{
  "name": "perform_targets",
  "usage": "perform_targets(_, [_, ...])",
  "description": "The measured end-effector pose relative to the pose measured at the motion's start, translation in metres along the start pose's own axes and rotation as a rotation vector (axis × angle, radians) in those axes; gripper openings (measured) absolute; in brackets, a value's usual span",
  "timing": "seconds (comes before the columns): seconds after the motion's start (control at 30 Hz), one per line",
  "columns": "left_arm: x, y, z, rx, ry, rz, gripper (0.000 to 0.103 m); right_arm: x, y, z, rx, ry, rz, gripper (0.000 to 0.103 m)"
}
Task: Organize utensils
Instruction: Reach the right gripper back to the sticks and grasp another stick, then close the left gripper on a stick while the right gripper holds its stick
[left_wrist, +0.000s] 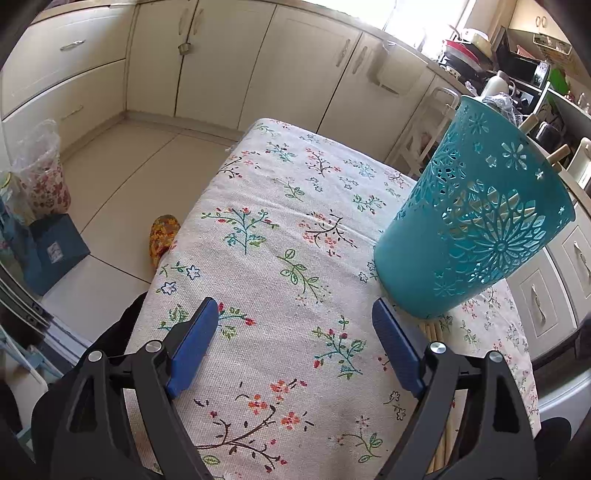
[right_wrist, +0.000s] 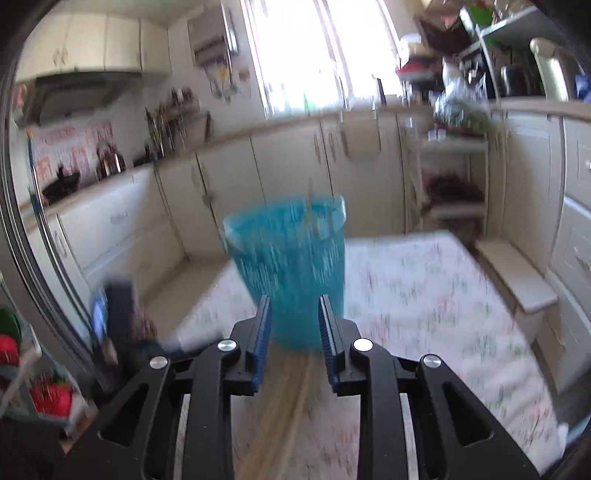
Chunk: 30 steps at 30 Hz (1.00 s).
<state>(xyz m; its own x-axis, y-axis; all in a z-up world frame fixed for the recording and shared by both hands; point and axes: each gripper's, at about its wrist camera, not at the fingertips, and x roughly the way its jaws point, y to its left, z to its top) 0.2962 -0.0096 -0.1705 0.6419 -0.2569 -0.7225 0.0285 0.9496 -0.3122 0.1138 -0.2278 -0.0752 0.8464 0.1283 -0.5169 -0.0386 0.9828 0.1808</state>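
Teal plastic holder (left_wrist: 476, 218) with cut-out flowers, standing on the flowery tablecloth (left_wrist: 280, 266), wooden sticks (left_wrist: 436, 332) lying at its foot. Left gripper (left_wrist: 291, 343) spread wide, holding nothing, just beside the holder. Right gripper (right_wrist: 295, 332) partly apart, nothing pinched, 2 blurry sticks (right_wrist: 291, 391) under it.

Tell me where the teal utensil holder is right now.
The teal holder stands on the floral tablecloth at the right of the left wrist view, just beyond the left tongs. In the blurred right wrist view it is straight ahead.
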Motion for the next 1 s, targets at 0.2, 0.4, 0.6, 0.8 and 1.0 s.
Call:
perform_targets(0.2, [0.000, -0.002, 0.000, 0.004, 0.002, 0.004, 0.082, 0.062, -0.019, -0.032, 0.065, 0.290, 0.013, 0.020])
perform_targets(0.4, [0.000, -0.002, -0.001, 0.007, 0.003, 0.006, 0.082, 0.093, -0.007, -0.034, 0.006, 0.363, -0.010, 0.018])
perform_targets(0.6, [0.000, -0.003, -0.001, 0.010, 0.004, 0.010, 0.082, 0.099, -0.009, -0.035, -0.020, 0.366, -0.040, 0.007])
perform_targets(0.8, [-0.010, -0.046, -0.015, 0.214, 0.038, -0.038, 0.083, 0.093, -0.025, -0.036, 0.009, 0.360, -0.043, 0.006])
perform_targets(1.0, [-0.002, -0.084, -0.038, 0.343, 0.113, -0.017, 0.080, 0.088, -0.039, -0.036, 0.053, 0.358, -0.048, 0.006])
